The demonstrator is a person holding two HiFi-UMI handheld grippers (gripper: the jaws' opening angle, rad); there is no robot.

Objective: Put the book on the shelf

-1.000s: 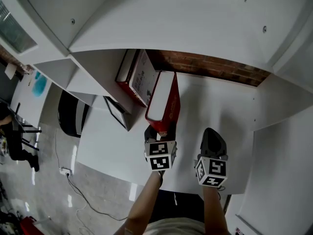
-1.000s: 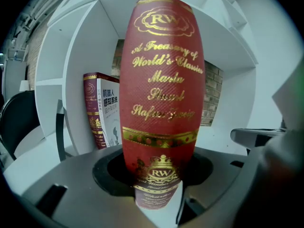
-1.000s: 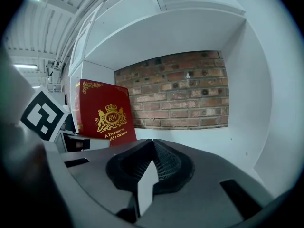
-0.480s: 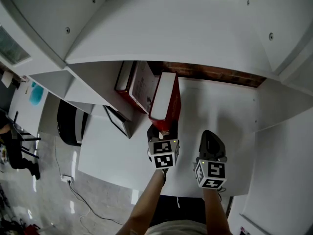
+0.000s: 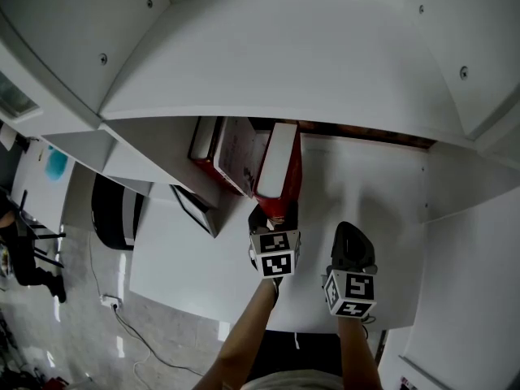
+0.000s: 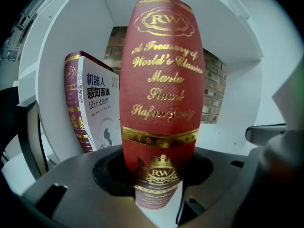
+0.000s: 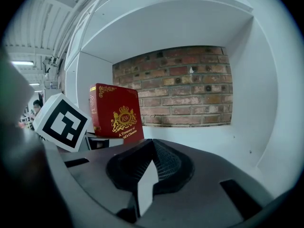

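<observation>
A thick red book with gold lettering (image 5: 278,167) stands upright on the white shelf board (image 5: 366,187). My left gripper (image 5: 271,216) is shut on the lower end of its spine (image 6: 161,94), and the spine fills the left gripper view. The book is next to a second red-spined book (image 5: 233,151) that leans against the left wall of the compartment (image 6: 92,109). My right gripper (image 5: 350,230) hovers to the right over the shelf board, shut with nothing between its jaws (image 7: 146,177). From the right gripper view the red book's cover (image 7: 115,110) shows beside the left gripper's marker cube (image 7: 59,122).
A brick wall (image 7: 180,84) closes the back of the compartment. White side panels stand at left and right, with another shelf board (image 5: 276,63) overhead. A black-framed object (image 5: 195,203) leans outside the left panel. The floor with a cable lies at lower left.
My left gripper has carried the red book further back into the compartment, closer to the leaning book. The right gripper has stayed about where it was.
</observation>
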